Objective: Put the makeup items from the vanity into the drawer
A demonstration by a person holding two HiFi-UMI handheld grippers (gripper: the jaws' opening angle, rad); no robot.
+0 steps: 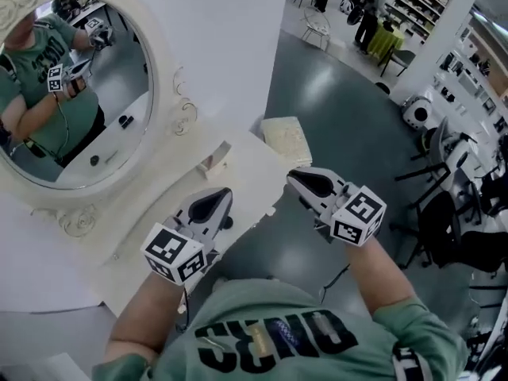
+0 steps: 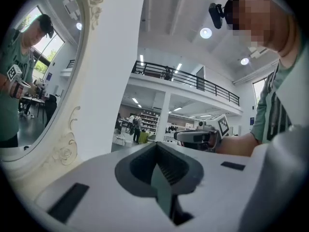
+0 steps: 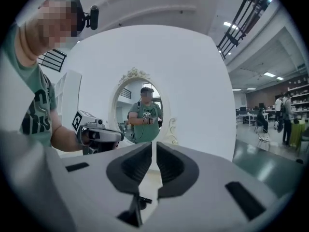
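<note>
The white vanity top runs below an oval mirror with a carved cream frame. A small beige box-like item stands at the back of the top. A small dark item shows just beside my left gripper. My left gripper hovers over the near part of the top, its jaws shut with nothing between them. My right gripper hangs at the top's right end, its jaws open by a narrow slit with nothing in it. No drawer shows.
A cream cushioned stool stands just past the vanity's right end. Grey-green floor stretches to the right, with people and shelves far off and a black chair at the right. The mirror reflects the person and two dark items.
</note>
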